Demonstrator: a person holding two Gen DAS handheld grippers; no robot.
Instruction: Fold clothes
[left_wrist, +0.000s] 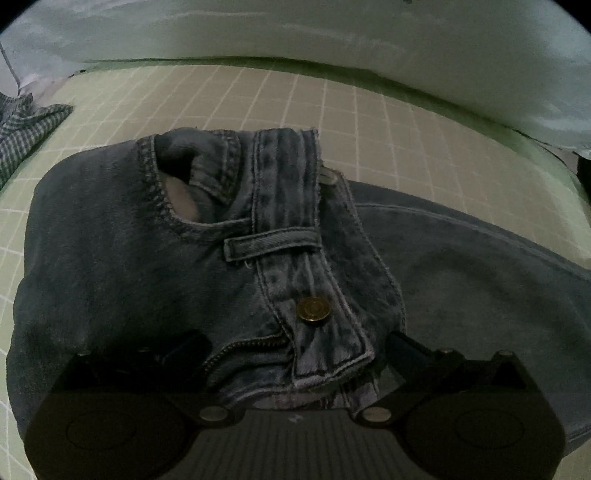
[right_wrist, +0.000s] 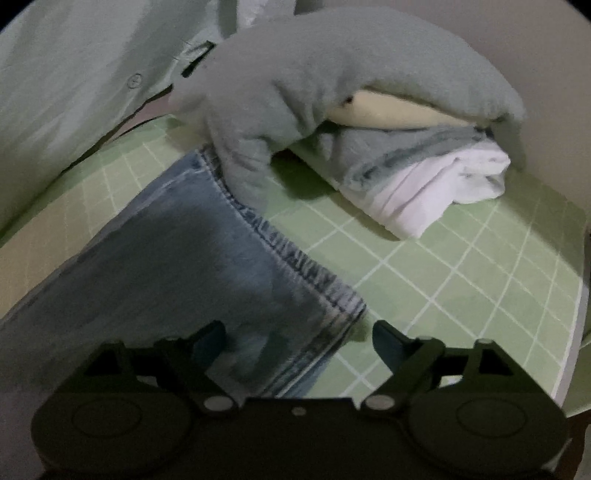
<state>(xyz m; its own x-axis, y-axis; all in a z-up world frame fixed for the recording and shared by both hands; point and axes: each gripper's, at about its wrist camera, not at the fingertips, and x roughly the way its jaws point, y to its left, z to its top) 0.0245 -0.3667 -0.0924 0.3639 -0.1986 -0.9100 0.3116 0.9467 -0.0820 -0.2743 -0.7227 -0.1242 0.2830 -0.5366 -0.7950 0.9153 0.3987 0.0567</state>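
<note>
The jeans lie flat on the green gridded bench, waistband directly under the left gripper and a leg hem under the right gripper. Both grippers are released, jaws spread, holding nothing. Denim is heavy, limp, not slippery; thick seams look like the surest holds, so I'd pinch the waistband and hem. Ahead of the right gripper, a stack of folded clothes touches the leg's far end. Right of it the bench is open. A checked cloth lies far left.
</note>
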